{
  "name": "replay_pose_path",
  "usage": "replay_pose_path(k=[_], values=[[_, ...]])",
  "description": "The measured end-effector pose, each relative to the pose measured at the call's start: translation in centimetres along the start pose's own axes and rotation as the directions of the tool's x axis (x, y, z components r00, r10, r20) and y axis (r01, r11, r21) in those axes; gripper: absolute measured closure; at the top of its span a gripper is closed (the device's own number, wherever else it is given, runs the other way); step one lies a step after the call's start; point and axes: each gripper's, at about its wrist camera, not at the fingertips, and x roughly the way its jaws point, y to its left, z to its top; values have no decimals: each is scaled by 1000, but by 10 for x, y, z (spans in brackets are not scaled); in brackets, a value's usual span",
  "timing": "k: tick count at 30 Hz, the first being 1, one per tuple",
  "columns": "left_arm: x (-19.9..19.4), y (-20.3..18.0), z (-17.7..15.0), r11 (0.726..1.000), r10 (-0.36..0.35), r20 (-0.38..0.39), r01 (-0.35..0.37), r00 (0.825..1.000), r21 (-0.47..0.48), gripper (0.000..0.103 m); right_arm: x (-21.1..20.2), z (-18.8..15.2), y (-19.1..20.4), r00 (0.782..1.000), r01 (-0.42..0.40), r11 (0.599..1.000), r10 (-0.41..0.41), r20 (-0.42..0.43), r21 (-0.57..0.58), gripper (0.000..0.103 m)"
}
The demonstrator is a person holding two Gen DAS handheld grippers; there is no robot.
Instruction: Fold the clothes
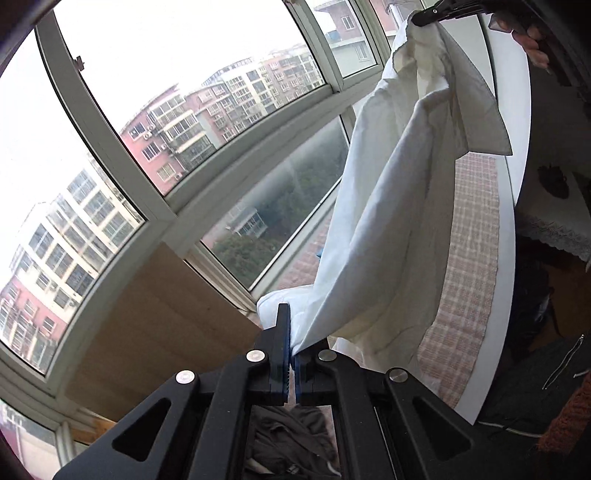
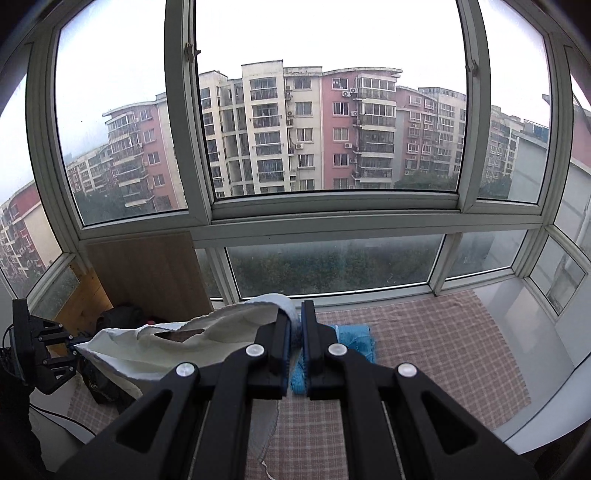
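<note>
A white garment [image 1: 388, 221] is stretched in the air between both grippers, above the table. In the left wrist view my left gripper [image 1: 293, 350] is shut on its lower corner. My right gripper [image 1: 424, 16] pinches the upper corner at the top right, with a hand [image 1: 532, 40] behind it. In the right wrist view my right gripper [image 2: 295, 314] is shut on the garment's [image 2: 166, 343] hem. The cloth sags leftward to my left gripper [image 2: 75, 347], which clamps the far corner.
A checked cloth [image 2: 424, 350] covers the round white table [image 2: 546, 424]. A folded blue cloth [image 2: 351, 339] lies on it. Dark clothes [image 2: 122, 314] are piled at the left by a wooden board [image 2: 147, 269]. Large windows [image 2: 332, 221] stand close behind.
</note>
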Motion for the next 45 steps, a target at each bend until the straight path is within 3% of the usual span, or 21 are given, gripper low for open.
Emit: replay_pose_path(k=[7,9,12,17,20,23,27,30,32,34,36,39,41,45], values=[[-72,-14,15,986,137,83,-144,987,79,102,-80,30,13,986,-21,1000,24,164,-22,98],[-86,-17,15,985,148,92,-156,985,77,102,-93,36,18,981,-19,999,25,193,-32,98],[-87,-14,10,992,115,75,-119,991,53,102,-96,43,25,980,-23,998,33,198,-51,98],[-56,-1,-2,999,50,19,-50,999,11,102,-48,48,38,993,-17,994,30,115,-106,98],[-17,9,-14,1000,4,-45,-4,999,-14,102,14,49,37,999,-29,993,34,40,-111,98],[52,24,-36,996,-70,-140,61,988,-67,102,97,37,32,997,-69,993,65,-49,-93,98],[158,42,-70,983,-154,-276,120,949,-136,102,230,-2,27,987,-51,995,37,-156,-87,98],[261,42,-106,986,-155,-407,114,900,-125,102,337,-47,26,966,-52,996,32,-257,-69,98],[329,39,-135,980,-191,-486,133,853,-151,102,404,-77,29,947,-54,997,37,-320,-46,98],[378,33,-162,977,-205,-540,135,816,-166,102,468,-106,33,925,-50,999,39,-377,-21,98],[418,32,-181,972,-225,-569,138,791,-192,102,521,-128,37,904,-56,998,57,-424,15,98],[470,36,-201,955,-274,-596,141,755,-260,102,577,-145,46,898,-17,999,-3,-441,-42,98],[493,34,-210,944,-311,-614,160,726,-289,102,605,-152,47,887,-17,999,-2,-461,-38,98],[514,28,-217,939,-334,-621,189,709,-289,98,637,-158,44,839,-47,999,49,-542,16,97]])
